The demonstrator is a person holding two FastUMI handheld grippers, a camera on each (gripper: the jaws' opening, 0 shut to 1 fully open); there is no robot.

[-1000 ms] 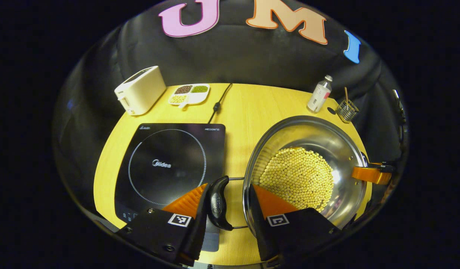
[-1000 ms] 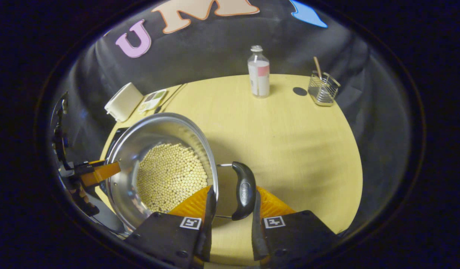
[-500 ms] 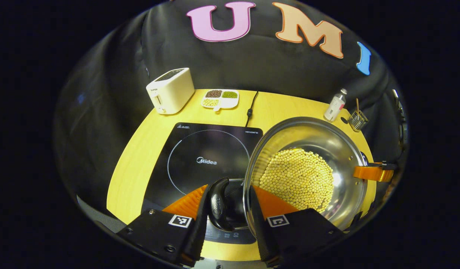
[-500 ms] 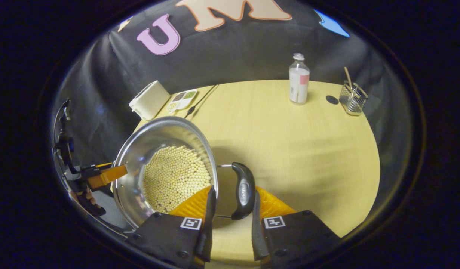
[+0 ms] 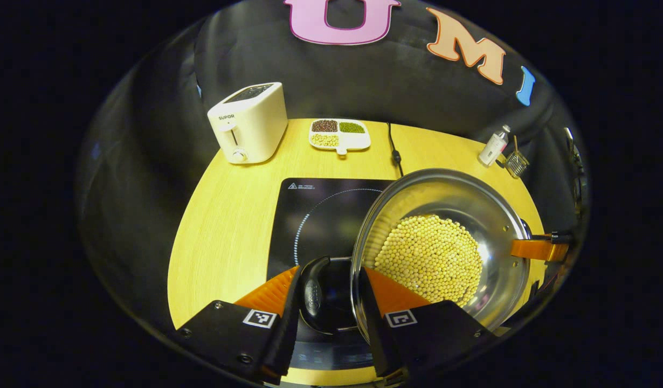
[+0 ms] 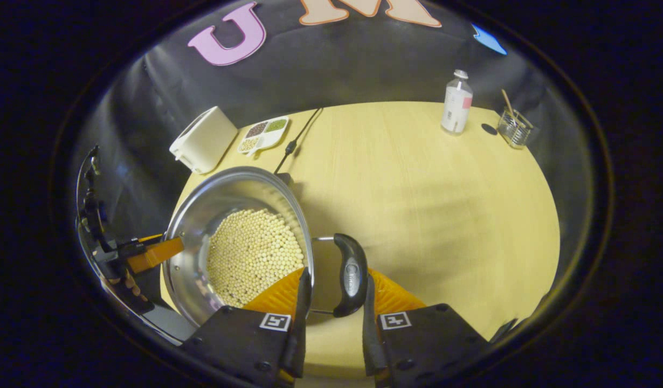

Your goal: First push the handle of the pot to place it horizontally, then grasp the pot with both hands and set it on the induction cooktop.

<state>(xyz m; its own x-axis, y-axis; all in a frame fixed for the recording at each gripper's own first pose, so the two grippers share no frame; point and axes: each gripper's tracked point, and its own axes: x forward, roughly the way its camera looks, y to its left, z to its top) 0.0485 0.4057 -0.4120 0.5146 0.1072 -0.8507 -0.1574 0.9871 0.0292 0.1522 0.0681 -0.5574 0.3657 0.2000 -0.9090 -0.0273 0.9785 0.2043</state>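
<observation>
Steel pot (image 5: 444,237) of soybeans hangs partly over the induction cooktop (image 5: 320,215); my left hand-held gripper (image 5: 325,293) and right hand-held gripper (image 6: 332,288) each clamp a side handle. I'd keep it level, centre it on the ring, then lower gently.

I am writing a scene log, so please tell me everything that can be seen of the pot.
The pot is a round, shiny metal pot without a lid, holding a layer of pale yellow beans. It has two wire side handles with dark grips. The left gripper is shut on one handle, the right gripper on the other. It sits partly over the black induction cooktop; whether it rests on it cannot be told.
</observation>
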